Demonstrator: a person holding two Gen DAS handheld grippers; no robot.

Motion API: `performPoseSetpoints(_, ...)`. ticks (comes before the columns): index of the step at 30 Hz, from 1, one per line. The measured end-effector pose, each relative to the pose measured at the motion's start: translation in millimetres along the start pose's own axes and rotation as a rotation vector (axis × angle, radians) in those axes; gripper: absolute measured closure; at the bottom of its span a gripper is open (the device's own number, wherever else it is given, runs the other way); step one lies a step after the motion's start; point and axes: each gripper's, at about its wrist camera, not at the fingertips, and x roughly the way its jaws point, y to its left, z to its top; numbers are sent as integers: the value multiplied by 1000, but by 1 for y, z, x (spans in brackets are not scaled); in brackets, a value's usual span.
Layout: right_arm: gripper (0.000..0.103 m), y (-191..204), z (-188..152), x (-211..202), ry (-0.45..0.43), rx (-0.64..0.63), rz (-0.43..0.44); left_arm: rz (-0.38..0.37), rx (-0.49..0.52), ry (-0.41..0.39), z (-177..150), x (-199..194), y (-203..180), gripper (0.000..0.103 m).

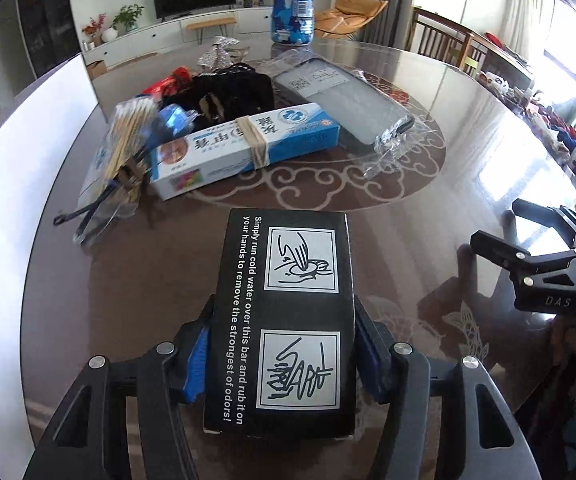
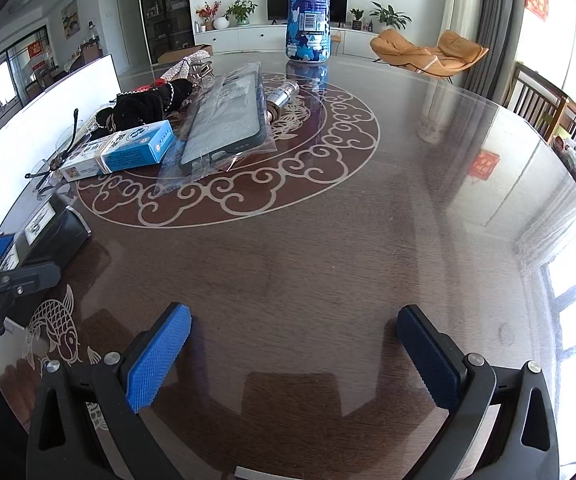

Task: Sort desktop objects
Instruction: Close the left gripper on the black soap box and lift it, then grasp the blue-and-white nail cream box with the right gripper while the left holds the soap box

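Nearest the lens, a black box [image 1: 284, 320] clamped between the blue pads of the left gripper [image 1: 284, 356], held low over the dark round table [image 1: 427, 208], near its front edge and well apart from the pile. Gripped near its rear end only, so likely to droop or slip out if swung fast. White print along it: "Simply run cold water over this bar and rub it on your hands to remove the strongest of odors!", beside two hand drawings. Off to the side, right gripper [image 2: 293, 356] spread wide, empty, marked "DAS" on its body. Further out, a blue-and-white carton [image 1: 248, 148] bound by rubber bands, Chinese print unreadable; risk of knocking it or the bagged phone case [image 1: 351, 100] in passing. Beyond, a camouflage-print bottle [image 1: 293, 0], upright, easily toppled.
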Motion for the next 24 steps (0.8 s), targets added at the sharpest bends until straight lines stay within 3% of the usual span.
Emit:
performPoseSetpoints(2,0,0,0,0,-2,-3,-3,51,-47,-2,-14,-5,12,44)
performPoseSetpoints(7,0,3,-1,-1,-1,-8,-6,128,-158,-7,-12,-3,44,44)
performPoseSetpoints(8,0,5,-1,-1,14,-14,24,138,-178,-8,-10,-2,49,44)
performPoseSetpoints(11,0,26,2,-7,19,-47,224,163,-209,-19,-8,1,57,44)
performPoseSetpoints(16,0,93,14,2,52,-271,364,167,-214,-41,-13,-1,62,43)
performPoseSetpoints(19,0,111,31,19,58,-372,354,163,-221,-42,-17,-4,69,43)
performPoseSetpoints(22,0,101,59,45,64,-409,301,155,-239,-54,-23,-8,77,43)
performPoseSetpoints(24,0,92,76,58,70,-436,312,158,-231,-60,-27,-10,79,43)
